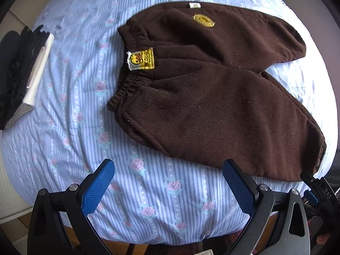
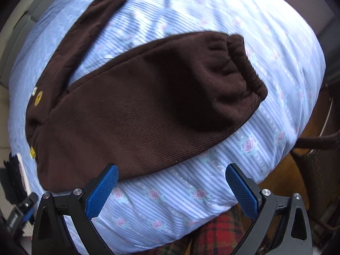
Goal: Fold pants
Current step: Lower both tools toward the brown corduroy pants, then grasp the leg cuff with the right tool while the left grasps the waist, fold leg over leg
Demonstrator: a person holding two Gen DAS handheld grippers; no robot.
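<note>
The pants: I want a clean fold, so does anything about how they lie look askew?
Yes. The brown pants lie with legs splayed apart in a V, not parallel, and the waistband label is flipped outward. Both grippers, left and right, are open, touching nothing.

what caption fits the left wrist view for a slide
Open left gripper hovers over brown pants spread flat on floral striped bedsheet.

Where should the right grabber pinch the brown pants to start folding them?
Probably the gathered cuff of the nearer leg of the pants. The elastic bunches it into a thick ridge that is easy to pinch, and it lies at the leg's free end on the striped bedsheet. The open right gripper could come in from the sheet side beyond that end.
</note>
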